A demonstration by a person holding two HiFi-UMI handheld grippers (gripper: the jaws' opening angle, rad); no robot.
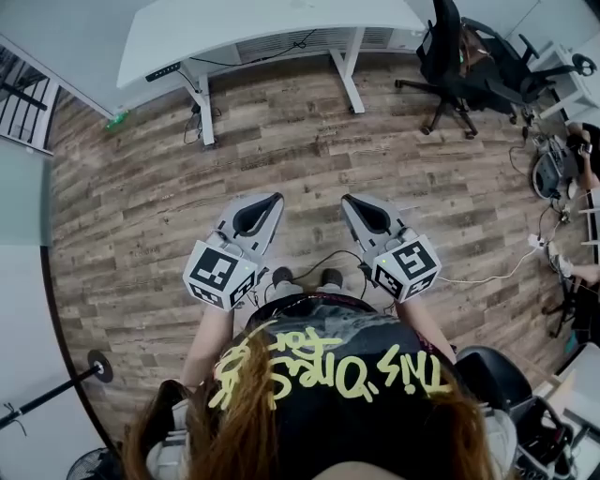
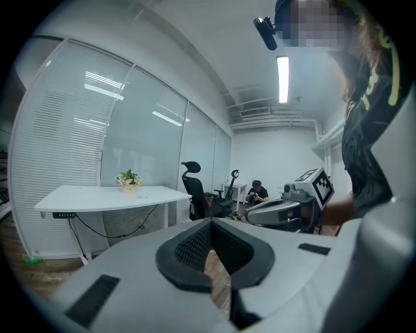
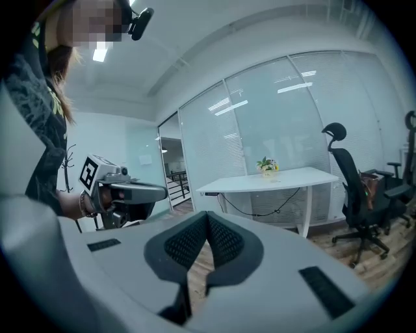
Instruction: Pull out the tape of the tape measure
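1. Two grippers are held side by side in front of the person above the wood floor (image 1: 281,141). The left gripper (image 1: 265,208) and the right gripper (image 1: 359,208) are near each other but apart, with their tips angled slightly inward.
2. In the left gripper view, its dark ribbed pads (image 2: 194,247) meet at the tip. The jaws are together with nothing between them, and only floor shows through the gap behind the tip.
3. In the right gripper view, its pads (image 3: 187,244) are likewise pressed together and grip nothing.
4. No view shows the tape measure, so I cannot tell where it lies relative to either gripper.
5. Ahead stands a white desk (image 1: 253,28) carrying a small potted plant (image 2: 129,179). A black office chair (image 1: 459,56) stands to the right of the desk.
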